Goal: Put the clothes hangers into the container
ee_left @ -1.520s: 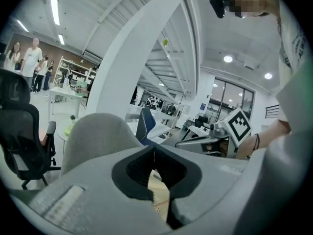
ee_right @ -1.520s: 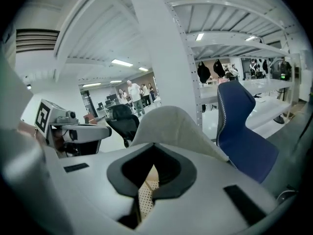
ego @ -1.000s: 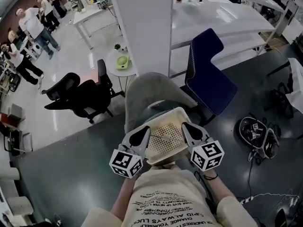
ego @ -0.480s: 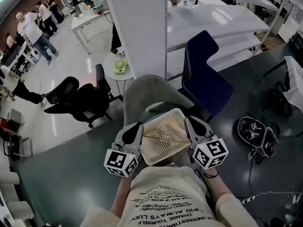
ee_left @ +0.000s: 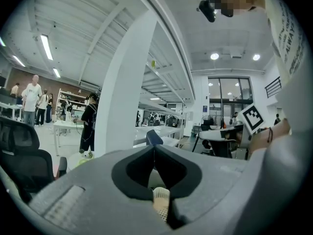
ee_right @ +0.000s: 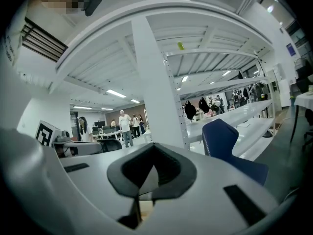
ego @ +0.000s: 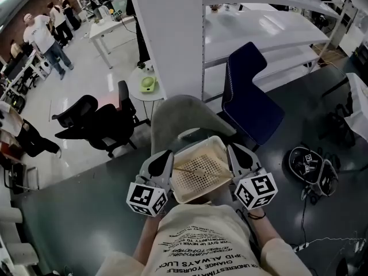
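The container (ego: 210,176), a cream perforated basket, is held level in front of the person's chest, between the two grippers. A thin pale rod (ego: 185,168) lies across its floor; whether it is a hanger cannot be determined.

The left gripper (ego: 165,157) has its jaws clamped on the container's left rim (ee_left: 160,202). The right gripper (ego: 236,154) has its jaws fully closed on the right rim (ee_right: 145,207).

Beyond the container stands a grey chair (ego: 184,117). A blue chair (ego: 250,99) stands to its right, black office chairs (ego: 95,119) to its left, and white shelving (ego: 259,27) behind.
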